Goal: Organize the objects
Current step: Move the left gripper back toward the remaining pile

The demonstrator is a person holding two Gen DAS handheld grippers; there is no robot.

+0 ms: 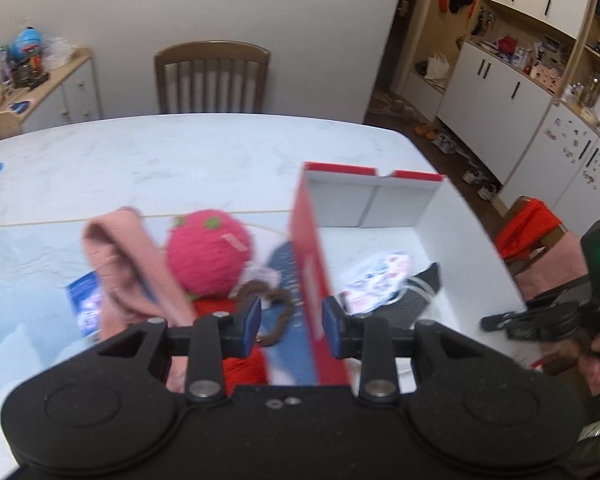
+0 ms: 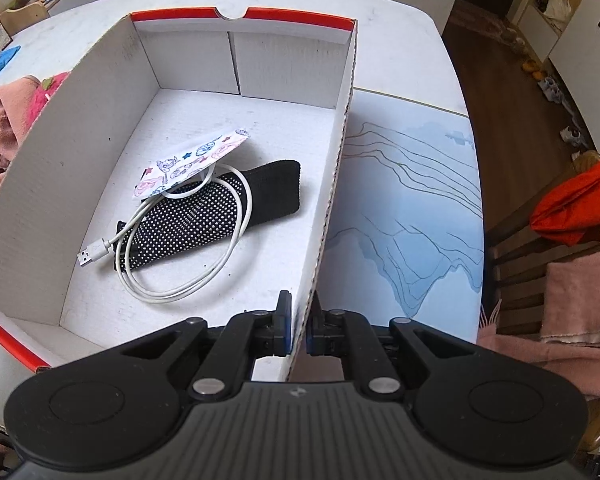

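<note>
Left gripper (image 1: pixel 291 322), jaws parted, straddling a cardboard box wall (image 1: pixel 309 264); right gripper (image 2: pixel 298 326), jaws nearly closed, pinching the opposite wall (image 2: pixel 332 184).

The open cardboard box (image 2: pixel 80 148) is white inside with red outer walls and a red rim. In it lie a black fabric pouch covered in small white dots (image 2: pixel 188 228), a coiled white USB cable (image 2: pixel 172 292) and a white face mask printed with pink and blue cartoon figures (image 2: pixel 192 160). Outside the box sit a hot-pink knitted ball with green patches (image 1: pixel 210 250) and a dusty-pink cloth (image 1: pixel 128 264), on a white marbled surface (image 1: pixel 160 160) with a pale blue mat drawn with thin dark contour lines (image 2: pixel 412 220)
</note>
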